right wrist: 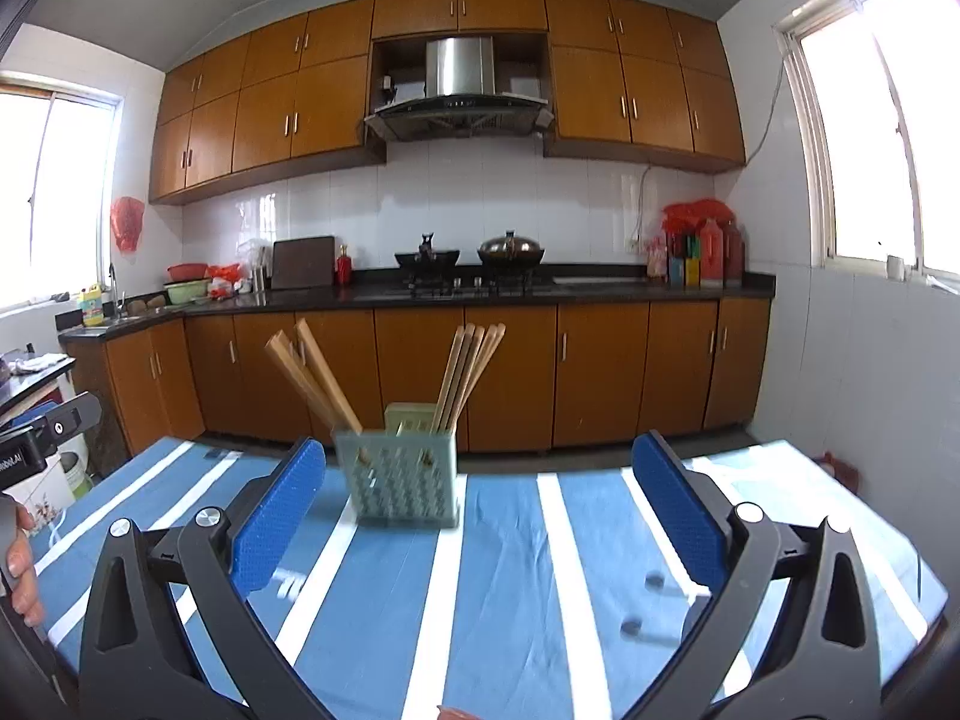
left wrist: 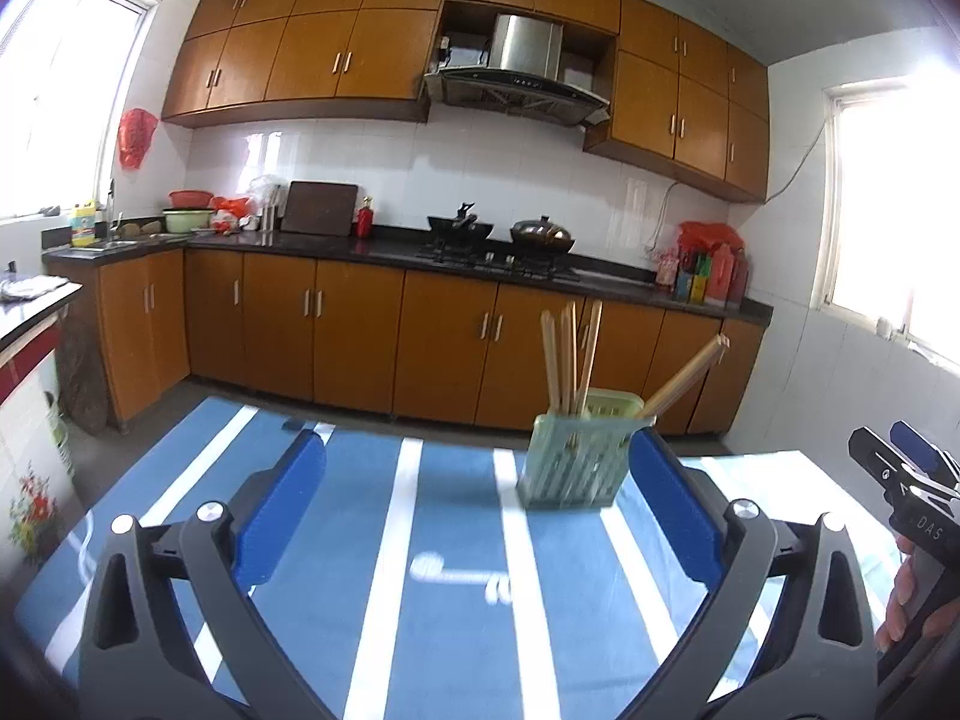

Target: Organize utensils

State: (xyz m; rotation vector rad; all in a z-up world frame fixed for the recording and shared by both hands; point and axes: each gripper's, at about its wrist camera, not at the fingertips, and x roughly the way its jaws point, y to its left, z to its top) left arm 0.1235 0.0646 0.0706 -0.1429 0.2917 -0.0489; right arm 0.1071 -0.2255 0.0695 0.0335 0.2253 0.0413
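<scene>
Holding my left gripper [left wrist: 474, 510] and right gripper [right wrist: 477, 516] spread wide and empty, I see the green holder [right wrist: 399, 483] just beyond them on the striped tablecloth [right wrist: 510, 600]. Chopsticks [right wrist: 465, 375] stand inside it in two bunches. Sorting looks done, I judge; next calls for checking for strays.

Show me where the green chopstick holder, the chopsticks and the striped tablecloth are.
green chopstick holder [right wrist: 401, 483]: right wrist view, slotted front wall.
chopsticks [right wrist: 465, 375]: right wrist view, shafts of the right-hand bundle.
striped tablecloth [left wrist: 444, 618]: left wrist view, bare blue stripe.
</scene>
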